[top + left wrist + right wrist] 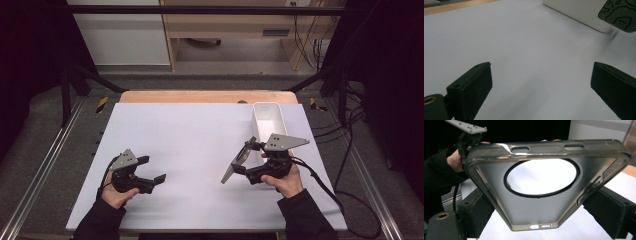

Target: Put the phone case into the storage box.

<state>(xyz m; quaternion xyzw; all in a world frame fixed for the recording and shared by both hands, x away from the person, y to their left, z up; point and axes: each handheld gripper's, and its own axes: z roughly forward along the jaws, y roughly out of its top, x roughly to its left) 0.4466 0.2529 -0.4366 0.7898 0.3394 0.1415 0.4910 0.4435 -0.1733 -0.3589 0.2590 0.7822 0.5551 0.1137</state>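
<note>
My right gripper (246,157) is shut on a translucent grey phone case (231,172) and holds it above the right side of the white table top (200,135). In the right gripper view the phone case (499,180) spans the two jaws of my right gripper (540,195), its inner side and round camera hole facing the camera. My left gripper (152,169) hovers low over the table's left front, open and empty. In the left gripper view my left gripper (541,66) stands wide open over bare table, and a corner of the phone case (621,13) shows at the top right.
A long white bin (267,122) stands at the back right of the table, just beyond the right gripper; its wall (576,10) appears at the top of the left gripper view. A wooden edge (205,96) runs along the far side. Cables (325,190) trail off to the right.
</note>
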